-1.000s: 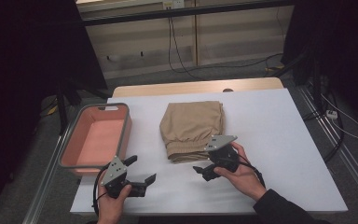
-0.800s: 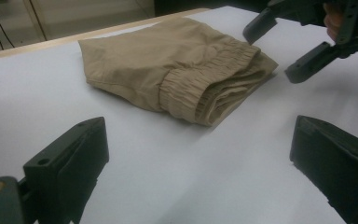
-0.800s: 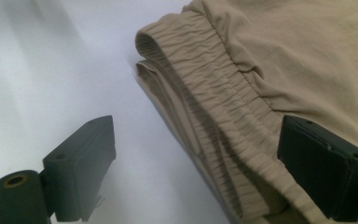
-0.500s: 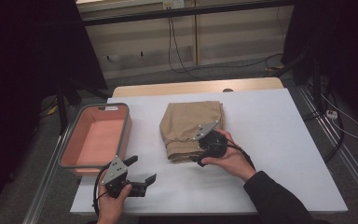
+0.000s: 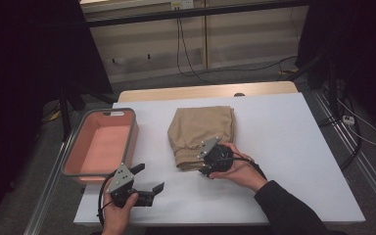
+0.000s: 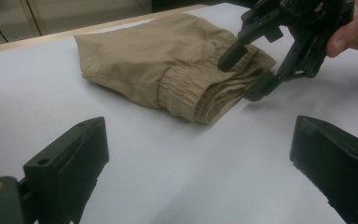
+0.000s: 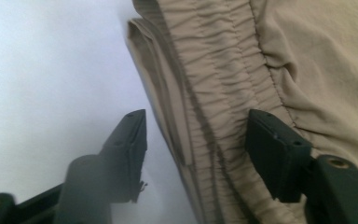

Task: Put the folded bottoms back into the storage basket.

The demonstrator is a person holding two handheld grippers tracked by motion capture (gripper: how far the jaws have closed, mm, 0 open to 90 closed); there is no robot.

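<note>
Two hand-held tongs work at a white table [image 5: 293,147]. Folded tan trousers [image 5: 203,129] lie near the middle of the table, the elastic waistband facing the person. The right tongs [image 5: 206,160] sit at that near edge with the jaws straddling the stacked waistband, one jaw over the cloth and one low beside the table surface, so the whole fold can be pinched at once. Their jaws have just been closing and stand about half shut around the band; the pads do not clearly press it yet. The left tongs [image 5: 147,178] wait wide and empty near the front edge, just beside a pink tub [image 5: 73,164] at the table's left side, probably where the trousers will go.
</note>
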